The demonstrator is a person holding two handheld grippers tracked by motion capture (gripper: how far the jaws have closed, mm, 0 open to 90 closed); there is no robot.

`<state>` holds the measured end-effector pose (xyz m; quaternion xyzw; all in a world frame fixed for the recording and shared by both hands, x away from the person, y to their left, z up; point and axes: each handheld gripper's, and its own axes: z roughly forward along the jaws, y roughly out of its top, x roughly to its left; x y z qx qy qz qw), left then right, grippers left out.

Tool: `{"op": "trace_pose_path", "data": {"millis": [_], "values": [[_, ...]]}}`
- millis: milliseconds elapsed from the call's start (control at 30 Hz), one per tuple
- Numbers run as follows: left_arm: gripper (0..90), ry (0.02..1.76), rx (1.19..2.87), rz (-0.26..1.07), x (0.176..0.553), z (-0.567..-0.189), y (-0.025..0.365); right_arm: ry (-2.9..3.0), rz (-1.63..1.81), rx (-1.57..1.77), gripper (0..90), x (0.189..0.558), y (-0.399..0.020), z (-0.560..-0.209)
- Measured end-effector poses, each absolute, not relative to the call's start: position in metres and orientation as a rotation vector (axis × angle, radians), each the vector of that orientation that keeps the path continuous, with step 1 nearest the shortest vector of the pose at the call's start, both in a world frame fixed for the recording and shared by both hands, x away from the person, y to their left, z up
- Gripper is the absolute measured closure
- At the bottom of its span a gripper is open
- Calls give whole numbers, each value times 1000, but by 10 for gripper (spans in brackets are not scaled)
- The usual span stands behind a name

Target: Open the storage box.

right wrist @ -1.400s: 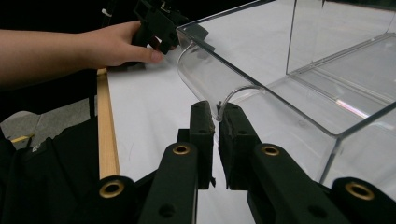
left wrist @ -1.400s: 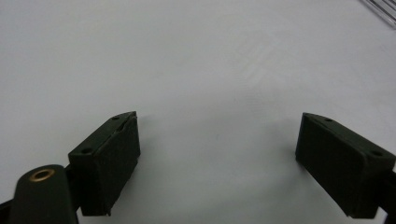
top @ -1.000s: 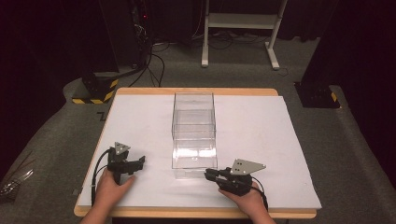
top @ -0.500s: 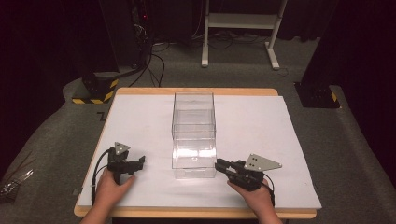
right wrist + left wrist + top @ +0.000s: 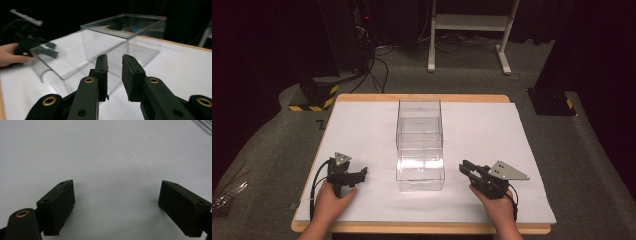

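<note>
Count: one clear box (image 5: 420,145), two grippers, one table (image 5: 422,98) under one white sheet (image 5: 362,125), two hands. Beyond the table, on the floor: one white stand (image 5: 472,30), two yellow-and-black striped feet (image 5: 314,95), loose cables (image 5: 377,65). The box is transparent plastic, long and narrow, set lengthwise down the middle of the sheet, its near end between the two grippers. Inner partitions divide it into compartments; the exact number is hard to read through the glare. The near end has a lower, curved front lip, seen in the right gripper view (image 5: 50,72). Walls are colourless and throw bright reflections; nothing can be seen inside. Left gripper (image 5: 357,175) rests on the sheet left of the box, apart from it, jaws spread wide with bare sheet between them (image 5: 116,192). Right gripper (image 5: 464,167) sits right of the box's near end, just beside it without contact, pointing at it. Its jaws have just been opening and stand a narrow gap apart, nothing between them (image 5: 115,67). Each gripper carries a grey plate (image 5: 508,171) on top.
</note>
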<state>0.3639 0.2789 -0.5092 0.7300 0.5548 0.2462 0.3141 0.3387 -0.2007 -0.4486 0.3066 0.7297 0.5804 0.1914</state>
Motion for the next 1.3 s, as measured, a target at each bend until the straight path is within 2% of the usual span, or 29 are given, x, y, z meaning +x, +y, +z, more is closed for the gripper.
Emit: {"op": "trace_pose_path", "data": {"millis": [433,667,1033,1300], "values": [[139,1463,1925,649,364,-509,279,1985,1270,1126,634,357,-235,-471],[140,1462,1927,648,364,-509,279,2023,1140,1201,593,363,-235,-483],[139,1464,1923,647,364,-509,279,2127,930,1348,468,379,-232,-502],[139,1463,1924,648,364,-509,279,2127,923,1359,460,380,-232,-502]]}}
